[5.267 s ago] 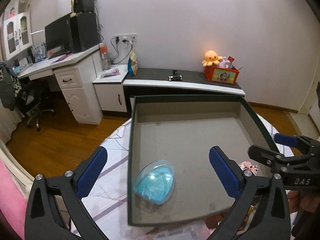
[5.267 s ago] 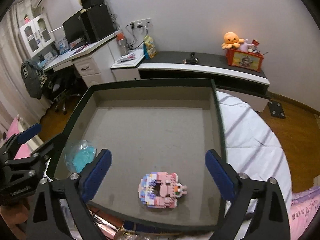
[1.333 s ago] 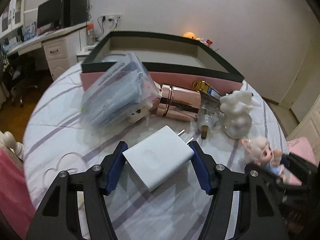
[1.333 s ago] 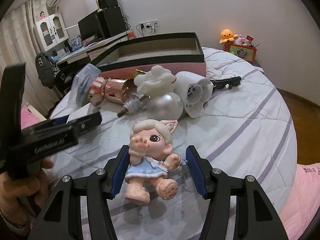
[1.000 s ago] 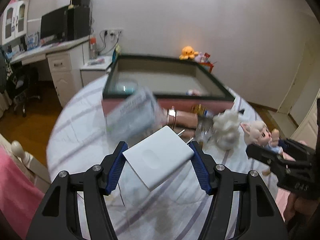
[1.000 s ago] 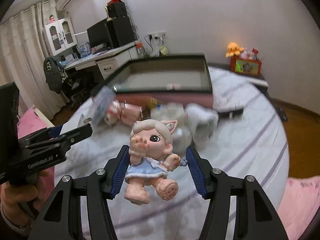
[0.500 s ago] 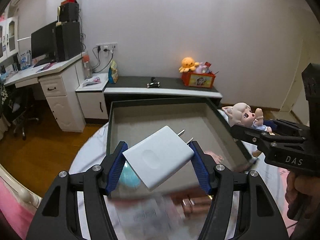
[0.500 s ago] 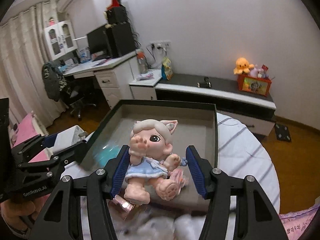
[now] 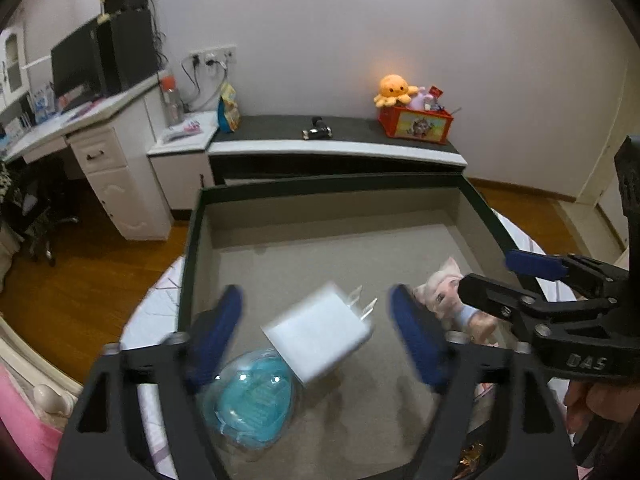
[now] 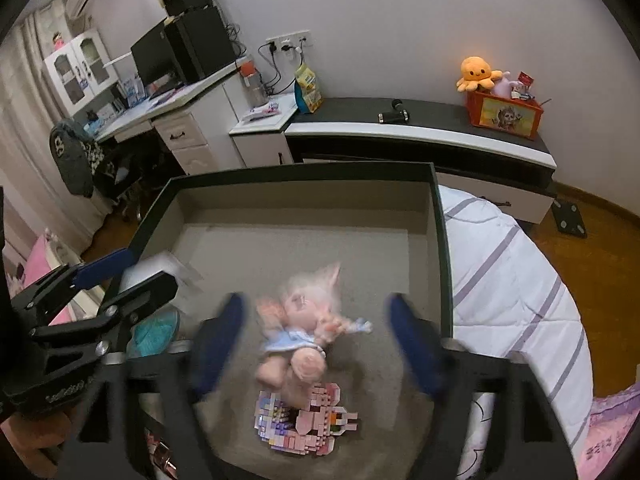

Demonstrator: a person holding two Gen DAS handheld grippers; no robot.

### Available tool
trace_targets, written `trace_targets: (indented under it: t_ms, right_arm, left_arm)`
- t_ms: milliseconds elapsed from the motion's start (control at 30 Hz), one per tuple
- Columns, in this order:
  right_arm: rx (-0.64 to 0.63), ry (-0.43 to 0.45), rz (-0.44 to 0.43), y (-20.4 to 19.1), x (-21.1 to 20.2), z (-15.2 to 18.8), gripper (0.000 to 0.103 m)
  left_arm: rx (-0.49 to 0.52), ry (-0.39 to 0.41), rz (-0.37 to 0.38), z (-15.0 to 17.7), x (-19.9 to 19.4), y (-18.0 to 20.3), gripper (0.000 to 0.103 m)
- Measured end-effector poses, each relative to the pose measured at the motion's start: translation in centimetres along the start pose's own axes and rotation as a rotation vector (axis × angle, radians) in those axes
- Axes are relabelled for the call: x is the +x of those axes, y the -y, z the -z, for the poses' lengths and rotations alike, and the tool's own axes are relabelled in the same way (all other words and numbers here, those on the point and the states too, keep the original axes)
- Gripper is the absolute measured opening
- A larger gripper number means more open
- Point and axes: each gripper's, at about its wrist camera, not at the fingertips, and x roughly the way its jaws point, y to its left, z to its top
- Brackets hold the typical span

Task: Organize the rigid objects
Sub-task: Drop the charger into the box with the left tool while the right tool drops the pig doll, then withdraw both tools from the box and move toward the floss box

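Since half a second ago both sets of jaws have just been opening: the white charger [image 9: 320,330] no longer sits clamped between the blue pads [image 9: 216,330] of the left hand-held gripper [image 9: 316,332], and the doll [image 10: 300,328] has left the pads of the right hand-held gripper [image 10: 316,340]. Both items appear motion-blurred above the grey felt-like floor of the dark-rimmed box [image 9: 332,190], each between spread jaws with a gap on either side, so neither hand-held gripper holds anything.

Inside the box: a clear domed case with a turquoise insert [image 9: 252,396] lies just beside and partly under the charger at the near left; a flat pink-and-pastel brick-built figure [image 10: 306,420] lies at the near edge, directly below the doll's feet. The charger is a smooth rounded block with two metal prongs pointing away from the camera. The doll is glossy, with pale hair, pointed ears and a light blue dress.

The box rests on a white, purple-striped bedspread [image 10: 516,280]. Beyond it stand a low black-topped cabinet [image 9: 348,132] carrying an orange plush octopus [image 9: 394,88] on a red box [image 9: 416,124], and a white desk [image 9: 104,140] with a monitor.
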Motion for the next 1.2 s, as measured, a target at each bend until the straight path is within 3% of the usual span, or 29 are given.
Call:
trace_targets:
  t_ms: [133,167,200,433,667,967,1200]
  right_arm:
    - [0.016,0.034,0.007,0.2,-1.9,0.1,0.085]
    - [0.020,0.041,0.010,0.0,-2.3,0.0,0.089]
    - [0.029,0.058,0.013,0.1,-3.2,0.4,0.103]
    - [0.056,0.170,-0.046,-0.7,-9.8,2.7,0.103]
    - [0.035,0.255,-0.055,-1.3,-15.9,7.3,0.103]
    - [0.075,0.311,0.003,-1.5,-18.4,12.5,0.103]
    - [0.029,0.324,0.054,-3.3,-19.1,16.0,0.103]
  left_arm:
    - [-0.015,0.046,0.008,0.4,-2.5,-0.6,0.095]
    - [-0.021,0.064,0.011,0.6,-3.5,-0.9,0.095]
    - [-0.024,0.077,0.013,0.7,-4.1,-1.2,0.096]
    - [-0.034,0.172,0.002,3.2,-10.8,-2.9,0.101]
    - [-0.037,0.220,-0.015,6.1,-15.8,-4.2,0.102]
    - [-0.072,0.254,-0.022,10.7,-19.1,-4.7,0.103]
    - [-0.103,0.268,-0.017,14.7,-20.9,-4.2,0.103]
